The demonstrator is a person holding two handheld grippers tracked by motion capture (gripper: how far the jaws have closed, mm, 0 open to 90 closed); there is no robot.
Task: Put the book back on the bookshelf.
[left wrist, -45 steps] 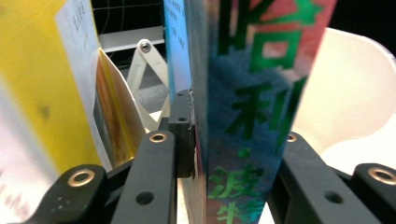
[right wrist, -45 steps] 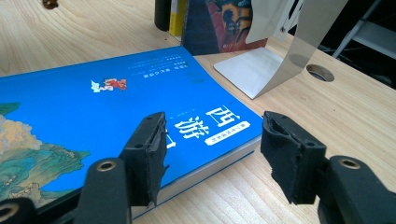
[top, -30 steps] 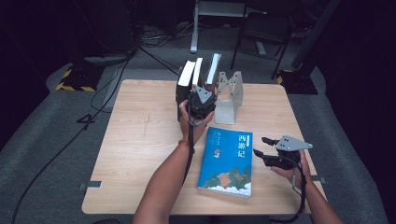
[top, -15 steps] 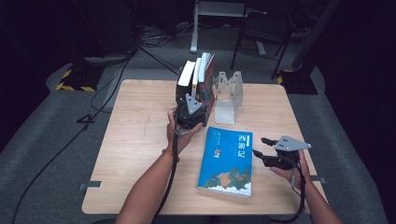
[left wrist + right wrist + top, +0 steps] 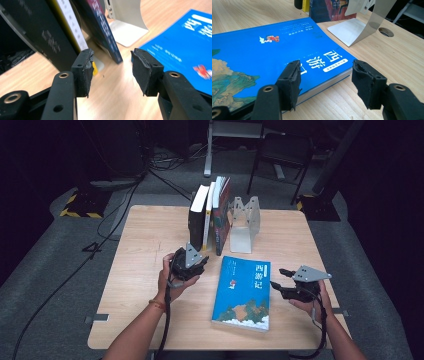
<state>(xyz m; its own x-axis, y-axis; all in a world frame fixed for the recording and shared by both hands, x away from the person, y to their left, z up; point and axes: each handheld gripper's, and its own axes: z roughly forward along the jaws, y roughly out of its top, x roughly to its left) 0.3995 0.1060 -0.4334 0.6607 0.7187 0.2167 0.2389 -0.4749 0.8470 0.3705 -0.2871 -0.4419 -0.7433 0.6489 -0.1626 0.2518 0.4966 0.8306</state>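
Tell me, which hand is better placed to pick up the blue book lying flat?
Probably the right: the right tongs stand open at the blue book's edge, while the left tongs, empty, face the standing books.

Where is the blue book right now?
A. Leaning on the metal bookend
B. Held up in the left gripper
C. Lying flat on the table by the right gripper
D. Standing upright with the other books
C: the blue book lies flat on the table, with the right gripper at its edge.
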